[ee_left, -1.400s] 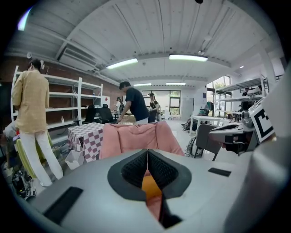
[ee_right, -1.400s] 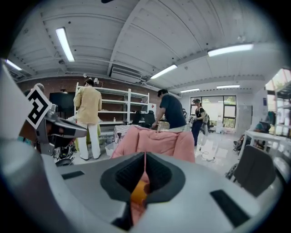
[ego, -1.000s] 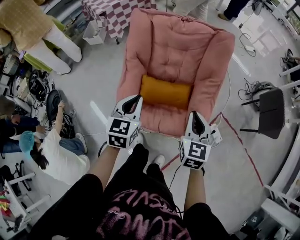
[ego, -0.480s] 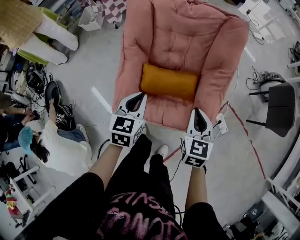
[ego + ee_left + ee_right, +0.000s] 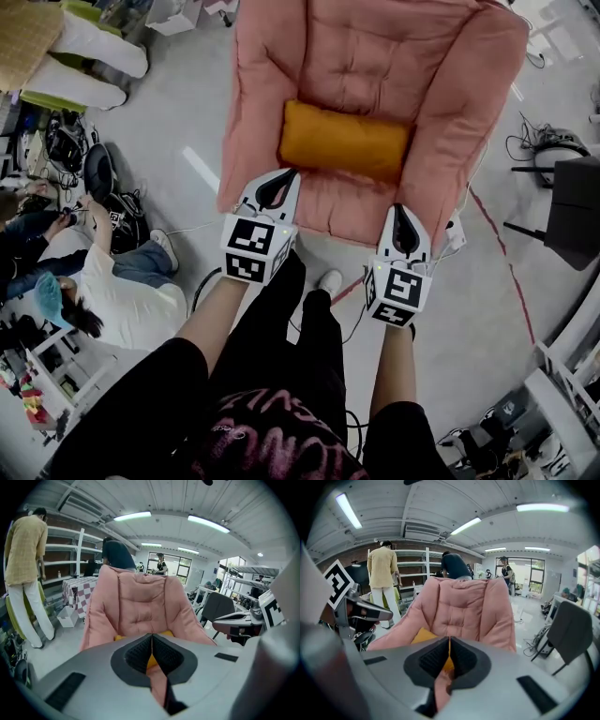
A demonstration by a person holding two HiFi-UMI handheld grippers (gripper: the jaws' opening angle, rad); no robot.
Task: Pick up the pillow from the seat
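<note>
An orange pillow [image 5: 343, 141] lies across the seat of a pink padded armchair [image 5: 375, 66]. My left gripper [image 5: 278, 180] hovers over the chair's front left corner, shut and empty, just short of the pillow's near left end. My right gripper [image 5: 404, 217] hangs over the front right edge of the seat, shut and empty too. In the left gripper view the pillow [image 5: 150, 660] shows as a sliver behind the closed jaws, with the armchair [image 5: 136, 606] ahead. In the right gripper view the pillow [image 5: 423, 635] lies low on the armchair [image 5: 461, 606], left of the closed jaws.
A person [image 5: 89, 295] sits on the floor at the left among bags and cables. Another person's legs [image 5: 89, 56] stand at the upper left. A dark office chair [image 5: 572, 211] stands at the right. Cables and a power strip [image 5: 457, 236] lie by the armchair's right side.
Both grippers have come down and closer to the armchair's front edge. The chair and pillow now fill more of the head view. Both pairs of jaws stayed shut.
</note>
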